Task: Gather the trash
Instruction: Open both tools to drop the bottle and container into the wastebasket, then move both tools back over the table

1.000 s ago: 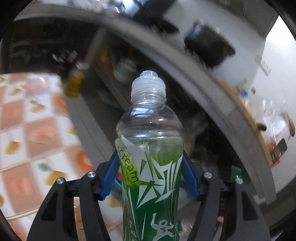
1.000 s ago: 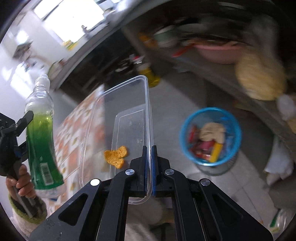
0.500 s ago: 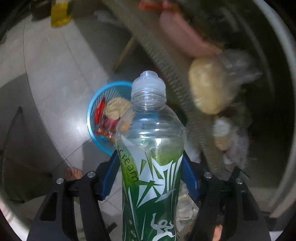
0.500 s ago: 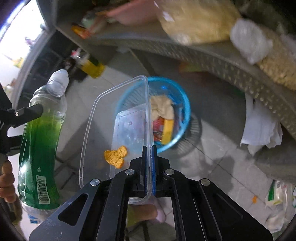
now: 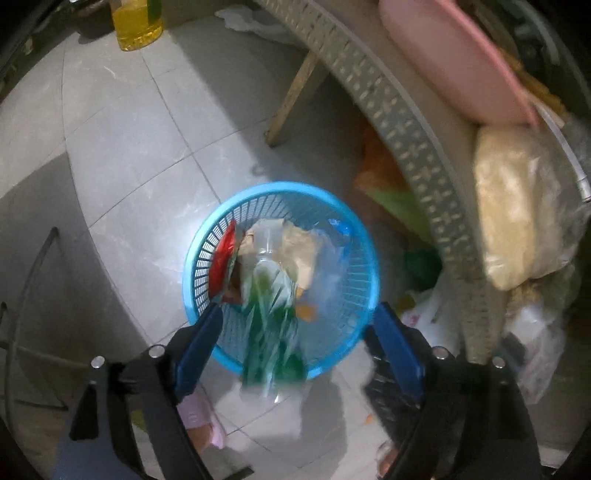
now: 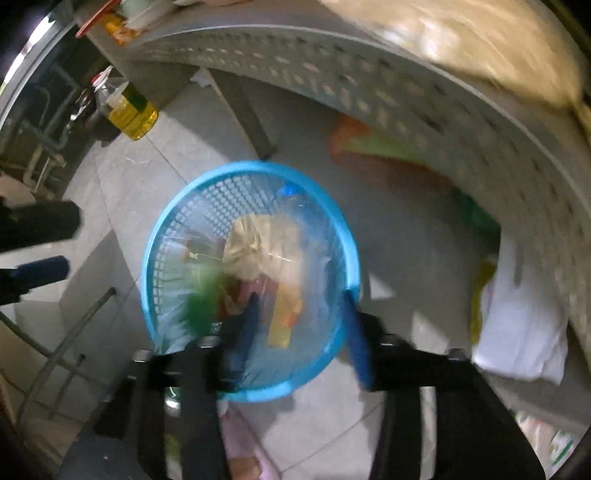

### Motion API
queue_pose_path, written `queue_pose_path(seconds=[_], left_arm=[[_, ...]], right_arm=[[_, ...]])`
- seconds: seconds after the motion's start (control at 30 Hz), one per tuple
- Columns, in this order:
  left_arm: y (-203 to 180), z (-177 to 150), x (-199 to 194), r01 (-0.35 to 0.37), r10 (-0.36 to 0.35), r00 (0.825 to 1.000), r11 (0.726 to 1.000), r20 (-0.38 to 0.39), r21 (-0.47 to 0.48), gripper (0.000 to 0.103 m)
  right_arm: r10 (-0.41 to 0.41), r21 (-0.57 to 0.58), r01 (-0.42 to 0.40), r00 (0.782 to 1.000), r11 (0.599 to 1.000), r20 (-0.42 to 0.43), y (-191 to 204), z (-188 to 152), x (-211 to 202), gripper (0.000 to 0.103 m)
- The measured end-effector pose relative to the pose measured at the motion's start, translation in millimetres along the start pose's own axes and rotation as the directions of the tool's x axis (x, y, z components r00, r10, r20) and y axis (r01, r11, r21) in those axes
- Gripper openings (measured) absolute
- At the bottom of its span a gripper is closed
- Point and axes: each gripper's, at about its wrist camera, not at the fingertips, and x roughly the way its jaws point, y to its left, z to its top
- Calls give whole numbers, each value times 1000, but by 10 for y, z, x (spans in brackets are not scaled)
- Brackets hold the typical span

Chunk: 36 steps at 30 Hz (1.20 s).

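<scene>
Both grippers had sprung wide, the left gripper [image 5: 295, 328] dropping its green bottle [image 5: 271, 317] and the right gripper [image 6: 301, 325] its clear container (too blurred to pick out) toward the blue basket [image 5: 207, 240], so these pieces looked binned.

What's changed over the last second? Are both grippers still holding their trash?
No. The left gripper has opened and let go of the green bottle, now a blur dropping into the blue basket. The right gripper has opened too; the clear container shows as a blur falling inside the basket. Both views swung from the tabletop to over the basket. The basket stays on the floor beside the oil bottle.
</scene>
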Motion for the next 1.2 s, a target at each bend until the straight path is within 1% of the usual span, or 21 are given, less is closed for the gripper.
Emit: queue_pose_path(seconds=[0.07,0.2,0.3,0.4,0.47,0.57,0.63,0.67,0.7,0.77,0.8,0.83,0.87,0.9,0.93,1.0,1.03,1.07,1.13,1.17,1.2], left_arm=[[7,-31,-173,14,-14,1000,1000,27,3,82],[-32,-134,-673,49,-54,994,997,90,57,82],[-5,-331,-1104,85,-97,986,992,134,91,82],[9,-625,-1560,103,-135,972,981,193,167,83],[39,-878,-1858,93,-148,957,972,251,216,85],[180,-1324,-2275,107,-196,923,957,330,270,88],[333,-1613,-2496,109,-215,898,955,385,277,90],[410,-1725,-2576,106,-216,888,955,405,276,91],[550,-1913,-2689,89,-203,873,961,443,263,91],[772,-2176,-2833,65,-174,854,971,490,231,91],[871,-2263,-2879,59,-163,847,975,507,216,91],[1012,-2394,-2956,51,-146,835,980,531,191,91],[1152,-2534,-3039,45,-133,817,985,560,167,91],[1245,-2638,-3109,40,-122,803,988,584,151,91],[1360,-2766,-3187,27,-102,784,991,613,131,91],[1572,-3069,-3344,-25,-46,740,995,671,96,91],[1641,-3176,-3379,-46,-29,723,995,690,90,91],[1740,-3357,-3436,-80,1,696,994,718,77,91],[1906,-3618,-3495,-119,47,674,992,738,45,91],[1998,-3775,-3516,-138,81,663,990,744,16,91],[2068,-3867,-3514,-151,105,657,988,747,-7,91]], right_arm=[[14,7,-14,1000,1000,21,-12,-24,-42,53],[52,58,-56,997,997,59,-195,-154,-223,54],[72,88,-80,993,993,93,-310,-316,-475,54],[102,97,-114,986,989,129,-308,-484,-785,54],[120,83,-132,983,988,142,-255,-640,-986,54],[147,14,-151,975,988,165,-71,-889,-1363,57],[161,-39,-157,968,987,192,99,-970,-1561,62],[175,-78,-162,962,984,210,209,-1016,-1692,65],[191,-116,-168,956,979,225,315,-1037,-1803,67],[215,-178,-173,943,969,253,486,-1067,-2016,71],[237,-217,-179,931,959,276,623,-1078,-2161,74],[256,-244,-188,923,951,287,715,-1071,-2251,75],[274,-267,-197,916,943,294,794,-1073,-2314,77],[300,-306,-206,905,929,302,930,-1080,-2415,82],[319,-341,-209,897,916,307,1053,-1100,-2494,85],[355,-413,-212,882,886,309,1330,-1147,-2633,90],[370,-441,-211,875,873,314,1451,-1200,-2694,92],[387,-474,-211,868,855,311,1603,-1247,-2737,94],[419,-521,-226,861,823,288,1797,-1326,-2758,94],[449,-550,-251,855,797,261,1934,-1379,-2753,94],[467,-562,-268,850,783,245,2007,-1441,-2753,94]])
